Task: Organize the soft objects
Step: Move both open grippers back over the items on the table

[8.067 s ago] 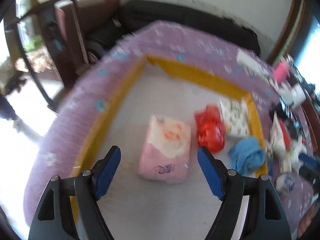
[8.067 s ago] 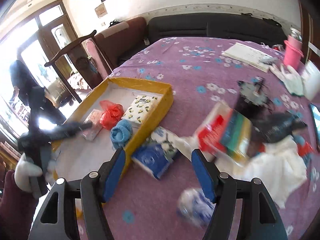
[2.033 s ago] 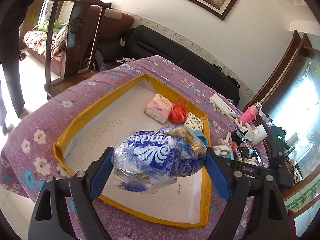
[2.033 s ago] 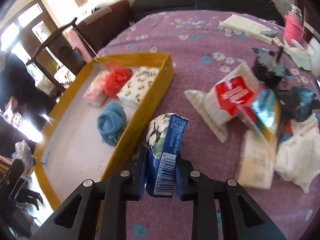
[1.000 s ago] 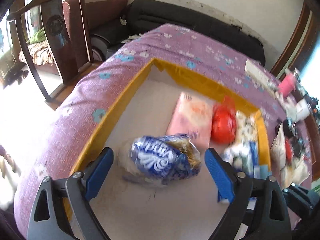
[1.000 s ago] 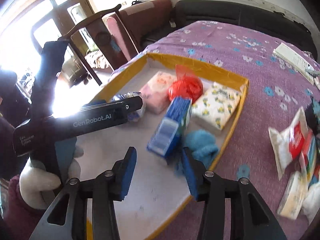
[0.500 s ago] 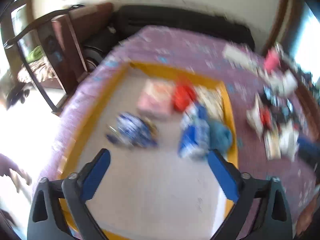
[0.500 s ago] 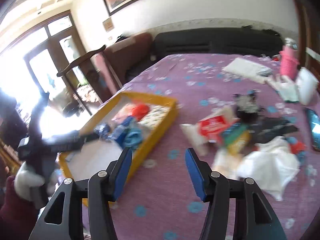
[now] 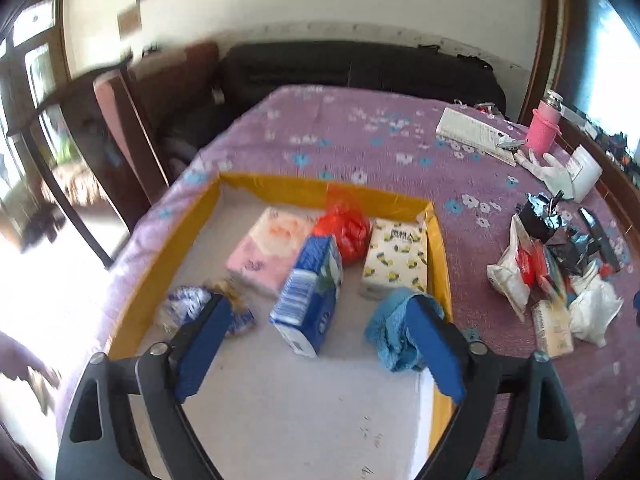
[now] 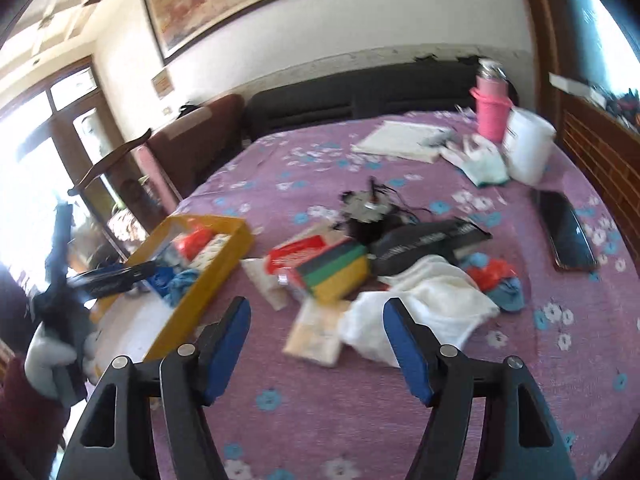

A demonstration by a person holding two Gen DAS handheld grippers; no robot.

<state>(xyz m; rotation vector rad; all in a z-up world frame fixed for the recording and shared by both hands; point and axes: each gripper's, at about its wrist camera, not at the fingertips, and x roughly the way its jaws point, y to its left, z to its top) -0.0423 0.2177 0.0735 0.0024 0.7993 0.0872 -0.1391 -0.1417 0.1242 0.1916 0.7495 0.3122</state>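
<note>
**A:** How far along does the sorting look?

**B:** Partway, I'd judge. The yellow tray [image 9: 438, 248] at the table's left edge already holds six soft things. Along its far wall sit a pink tissue pack [image 9: 269, 249], a red plastic bag [image 9: 345, 229] and a lemon-print tissue pack [image 9: 394, 256], side by side and touching. Nearer, a blue tissue pack [image 9: 314, 300] stands tilted against the pink one, a blue-and-white wrapped pack [image 9: 188, 308] lies by the left wall, and a blue cloth [image 9: 394, 332] is bunched against the right wall.

**A:** And what's left?

**B:** A heap near the middle of the purple tablecloth [image 10: 320, 408]: a white towel [image 10: 424, 304], a red-and-white tissue pack [image 10: 292, 256], a green-and-yellow sponge block [image 10: 336, 272], a flat pale packet [image 10: 316, 332], and a small red and blue bundle [image 10: 496, 276] just beyond the towel. Black items sit among them; they look hard, though I can't tell for certain.

**A:** The grippers?

**B:** The left gripper [image 9: 316, 344] hangs over the tray's near half, jaws wide apart, holding nothing. The right gripper [image 10: 316, 340] is also spread and empty, pointed at the heap, with the pale packet and towel edge between its fingers' line of sight.

**A:** The tray's room?

**B:** Its near half is bare.
</note>
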